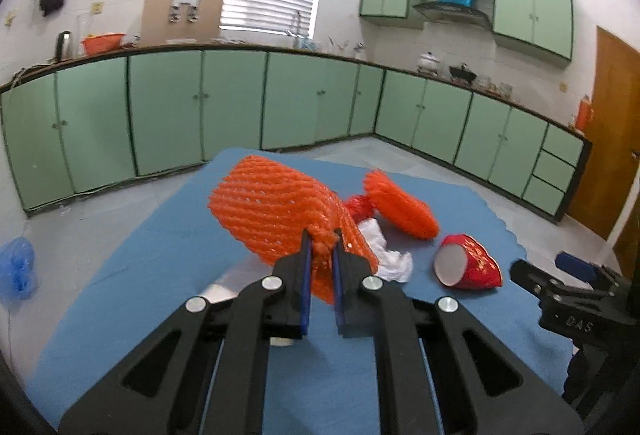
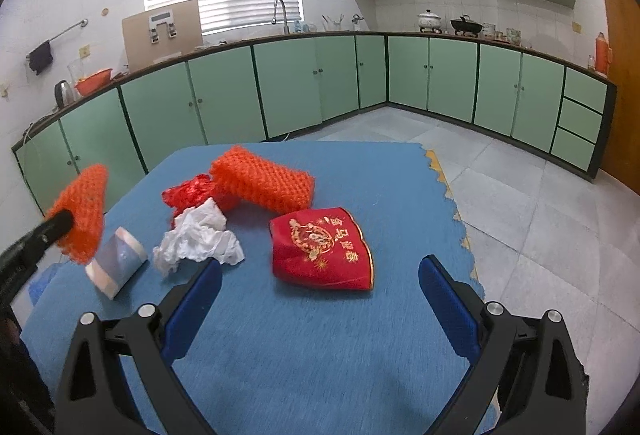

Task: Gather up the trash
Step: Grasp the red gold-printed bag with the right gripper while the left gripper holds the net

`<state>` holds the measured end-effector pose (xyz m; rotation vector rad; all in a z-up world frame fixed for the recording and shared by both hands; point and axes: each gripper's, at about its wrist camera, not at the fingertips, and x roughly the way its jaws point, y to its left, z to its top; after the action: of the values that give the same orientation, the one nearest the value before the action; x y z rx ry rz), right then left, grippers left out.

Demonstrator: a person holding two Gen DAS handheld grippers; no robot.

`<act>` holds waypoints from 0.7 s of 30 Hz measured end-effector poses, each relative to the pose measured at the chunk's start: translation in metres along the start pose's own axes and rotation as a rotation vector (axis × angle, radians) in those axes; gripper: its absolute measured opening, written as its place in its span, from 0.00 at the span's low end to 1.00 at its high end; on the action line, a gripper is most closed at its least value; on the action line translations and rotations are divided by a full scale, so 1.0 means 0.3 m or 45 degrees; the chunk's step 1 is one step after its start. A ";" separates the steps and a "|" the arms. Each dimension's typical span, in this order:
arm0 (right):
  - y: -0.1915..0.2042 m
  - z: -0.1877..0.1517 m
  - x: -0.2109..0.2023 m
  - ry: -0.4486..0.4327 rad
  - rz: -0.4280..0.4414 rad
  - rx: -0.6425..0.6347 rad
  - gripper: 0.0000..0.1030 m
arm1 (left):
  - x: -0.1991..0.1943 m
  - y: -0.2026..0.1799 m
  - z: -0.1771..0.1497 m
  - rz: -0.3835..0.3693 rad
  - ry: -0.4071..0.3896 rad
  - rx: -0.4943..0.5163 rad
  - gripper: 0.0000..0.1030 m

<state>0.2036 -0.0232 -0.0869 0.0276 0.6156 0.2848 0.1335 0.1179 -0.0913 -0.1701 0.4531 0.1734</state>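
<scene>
My left gripper is shut on an orange foam net sleeve and holds it above the blue table mat; the held sleeve also shows in the right wrist view. A second orange net sleeve lies on the mat beside red foil wrap and a crumpled white tissue. A squashed red paper cup lies just ahead of my right gripper, which is open and empty. A grey and white paper cup lies on its side at the left.
The mat's far and right edges drop to a tiled floor. Green cabinets line the walls beyond. A blue plastic bag lies on the floor at left. A wooden door stands at right.
</scene>
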 end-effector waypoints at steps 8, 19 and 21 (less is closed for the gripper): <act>-0.010 0.010 0.126 0.084 -0.011 0.006 0.94 | 0.146 -0.064 -0.035 -0.027 0.107 0.037 0.07; -0.017 0.014 0.273 0.236 -0.008 0.029 0.94 | 0.230 -0.055 -0.048 -0.012 0.188 0.024 0.07; -0.024 0.018 0.303 0.279 -0.005 0.039 0.94 | 0.234 -0.053 -0.048 -0.014 0.196 0.021 0.07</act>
<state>0.2794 -0.0049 -0.1347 0.0250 0.8377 0.2763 0.1929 0.1084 -0.1334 -0.1702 0.6062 0.1465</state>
